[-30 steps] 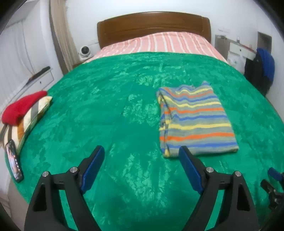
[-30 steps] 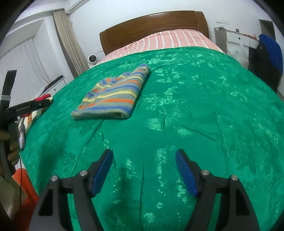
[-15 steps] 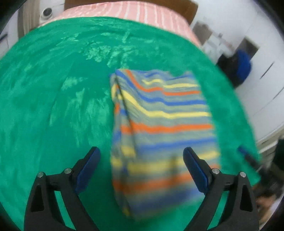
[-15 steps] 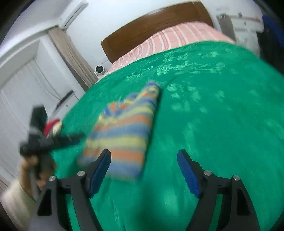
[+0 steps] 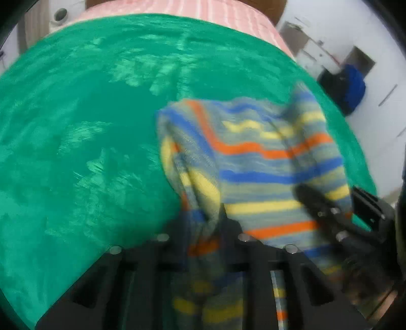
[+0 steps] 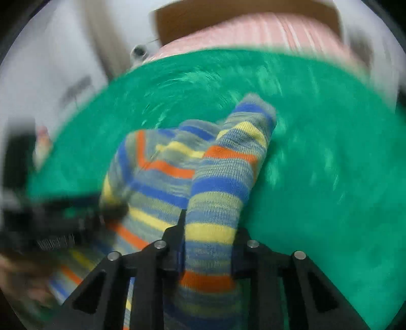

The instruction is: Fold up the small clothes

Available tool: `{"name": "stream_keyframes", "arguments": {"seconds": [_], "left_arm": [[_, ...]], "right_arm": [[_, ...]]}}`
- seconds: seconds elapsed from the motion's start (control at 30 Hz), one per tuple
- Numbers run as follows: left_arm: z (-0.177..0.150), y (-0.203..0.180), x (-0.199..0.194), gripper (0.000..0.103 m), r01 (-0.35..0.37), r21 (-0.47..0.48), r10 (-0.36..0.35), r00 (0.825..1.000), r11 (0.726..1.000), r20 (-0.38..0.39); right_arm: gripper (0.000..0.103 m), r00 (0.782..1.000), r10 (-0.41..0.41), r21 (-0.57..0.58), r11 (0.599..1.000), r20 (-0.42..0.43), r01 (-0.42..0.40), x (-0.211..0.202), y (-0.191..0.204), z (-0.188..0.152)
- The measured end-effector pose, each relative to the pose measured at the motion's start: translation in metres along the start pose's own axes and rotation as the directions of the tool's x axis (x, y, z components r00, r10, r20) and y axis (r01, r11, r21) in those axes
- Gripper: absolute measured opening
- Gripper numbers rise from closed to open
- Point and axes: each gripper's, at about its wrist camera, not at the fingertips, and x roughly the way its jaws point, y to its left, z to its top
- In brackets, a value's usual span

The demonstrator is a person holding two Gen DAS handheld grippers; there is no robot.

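A small striped sweater (image 5: 266,157) in blue, yellow, orange and grey lies folded on the green bed cover (image 5: 88,139). My left gripper (image 5: 204,228) is at its near left corner, jaws closing, with a bunched fold of knit pinched between the pads. In the right wrist view the sweater (image 6: 162,177) rises in a ridge into my right gripper (image 6: 208,243), whose jaws are closing with the near right edge pressed between them. Each view shows the other gripper blurred at its side: the right gripper (image 5: 330,210) and the left gripper (image 6: 76,223).
The green cover (image 6: 317,177) spreads wide around the sweater. A pink striped sheet (image 5: 203,12) and a brown headboard (image 6: 228,15) lie at the far end. A blue garment (image 5: 352,88) hangs beside the bed on the right. A small white camera (image 5: 61,14) stands far left.
Both grippers have swung in over the sweater's near edge and dropped onto it. Their wide jaws have closed on the knit, which is now bunched and lifted at both corners.
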Motion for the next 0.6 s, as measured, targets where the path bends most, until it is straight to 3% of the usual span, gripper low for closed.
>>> {"name": "stream_keyframes", "arguments": {"seconds": [0.07, 0.2, 0.27, 0.3, 0.33, 0.4, 0.43, 0.5, 0.53, 0.57, 0.6], "left_arm": [[-0.001, -0.01, -0.02, 0.017, -0.021, 0.04, 0.019, 0.999, 0.999, 0.05], [0.007, -0.015, -0.071, 0.017, 0.004, 0.015, -0.006, 0.988, 1.0, 0.156], [0.01, -0.017, -0.081, 0.026, -0.024, 0.023, 0.019, 0.982, 0.999, 0.186], [0.011, -0.017, -0.08, 0.042, -0.064, 0.03, 0.057, 0.98, 0.997, 0.188], [0.008, -0.014, -0.077, 0.065, -0.123, 0.034, 0.115, 0.976, 0.992, 0.184], [-0.008, -0.002, -0.077, 0.076, -0.231, 0.021, 0.222, 0.955, 0.973, 0.197], [-0.019, 0.003, -0.081, 0.076, -0.242, 0.014, 0.234, 0.949, 0.97, 0.213], [-0.047, 0.013, -0.102, 0.077, -0.24, -0.006, 0.234, 0.937, 0.971, 0.259], [-0.059, 0.013, -0.114, 0.083, -0.247, -0.017, 0.241, 0.926, 0.969, 0.291], [-0.071, 0.013, -0.128, 0.087, -0.257, -0.028, 0.251, 0.909, 0.966, 0.334], [-0.086, 0.009, -0.145, 0.098, -0.267, -0.04, 0.261, 0.881, 0.963, 0.394]], "right_arm": [[0.023, 0.995, -0.068, -0.086, 0.994, 0.071, 0.074, -0.016, 0.023, -0.001], [0.022, 0.979, -0.033, -0.046, 0.998, 0.201, 0.043, -0.062, 0.034, 0.007], [0.023, 0.97, -0.018, -0.024, 0.999, 0.241, 0.025, -0.079, 0.032, 0.013], [0.026, 0.971, -0.012, -0.01, 1.0, 0.24, 0.015, -0.08, 0.029, 0.016], [0.033, 0.977, 0.001, 0.012, 1.0, 0.215, -0.004, -0.076, 0.022, 0.018], [0.076, 0.991, 0.011, 0.064, 0.998, 0.134, -0.02, -0.066, 0.001, 0.017], [0.081, 0.994, -0.007, 0.082, 0.997, 0.113, -0.002, -0.065, -0.008, 0.01], [0.082, 0.993, -0.036, 0.084, 0.996, 0.109, 0.027, -0.077, -0.021, -0.012], [0.082, 0.994, -0.053, 0.075, 0.996, 0.101, 0.045, -0.085, -0.028, -0.025], [0.086, 0.993, -0.075, 0.063, 0.996, 0.091, 0.069, -0.096, -0.032, -0.041], [0.089, 0.991, -0.097, 0.054, 0.994, 0.095, 0.092, -0.106, -0.034, -0.053]]}}
